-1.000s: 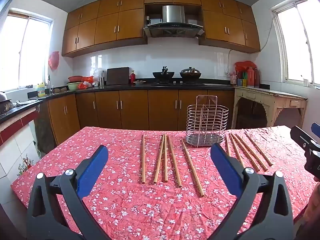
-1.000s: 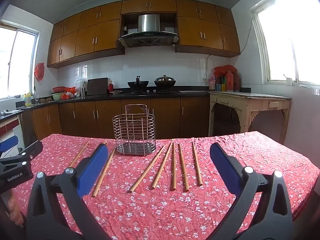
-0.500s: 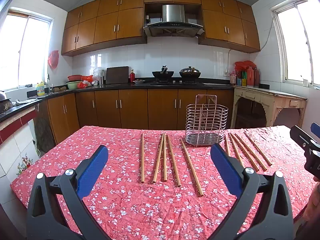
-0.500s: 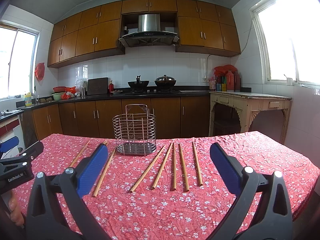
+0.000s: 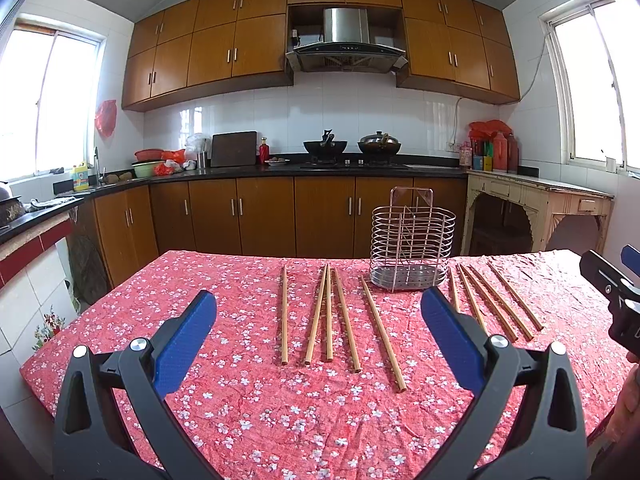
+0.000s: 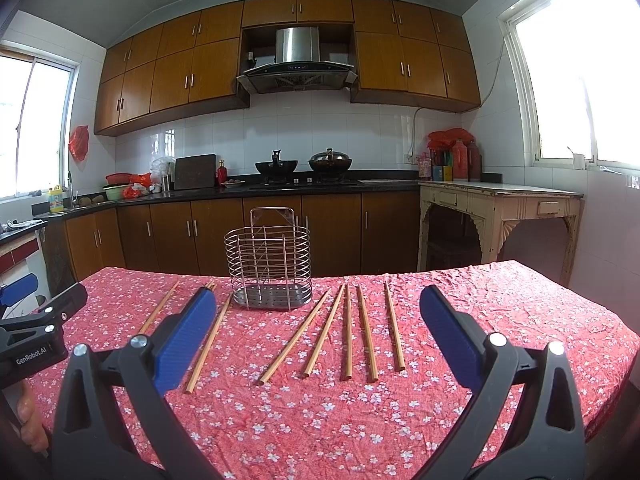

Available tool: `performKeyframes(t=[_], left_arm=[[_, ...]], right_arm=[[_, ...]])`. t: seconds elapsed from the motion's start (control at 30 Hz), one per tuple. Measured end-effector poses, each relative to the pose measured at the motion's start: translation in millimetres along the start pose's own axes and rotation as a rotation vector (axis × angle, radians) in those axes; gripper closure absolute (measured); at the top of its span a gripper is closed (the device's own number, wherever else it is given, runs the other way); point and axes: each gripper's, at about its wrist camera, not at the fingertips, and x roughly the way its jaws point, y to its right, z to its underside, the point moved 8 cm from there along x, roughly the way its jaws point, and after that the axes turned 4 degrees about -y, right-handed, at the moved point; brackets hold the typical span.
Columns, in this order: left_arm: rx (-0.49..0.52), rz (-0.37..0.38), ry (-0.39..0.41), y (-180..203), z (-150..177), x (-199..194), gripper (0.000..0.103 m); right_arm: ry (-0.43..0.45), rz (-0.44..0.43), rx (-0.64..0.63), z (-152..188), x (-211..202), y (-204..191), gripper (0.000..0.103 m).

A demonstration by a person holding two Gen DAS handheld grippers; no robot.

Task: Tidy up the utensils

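Chopsticks lie flat on the red floral tablecloth (image 5: 248,408) in two loose groups, five (image 5: 328,314) left of the wire utensil holder (image 5: 412,252) and four (image 6: 362,330) right of it. Left gripper (image 5: 318,334) and right gripper (image 6: 316,332) both hover above the near table edge, blue pads (image 5: 182,344) spread wide, holding nothing. Holder stands upright at the far side, before the kitchen cabinets (image 6: 328,232).
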Motion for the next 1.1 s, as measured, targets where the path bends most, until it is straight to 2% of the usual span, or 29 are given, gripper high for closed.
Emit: performKeyframes(t=[1.1], left_arm=[[0.003,0.003,-0.010,4.8,9.8,6.7,0.002]], right_arm=[[-0.006,0.001,0.005,1.4,3.2,-2.1,0.004]])
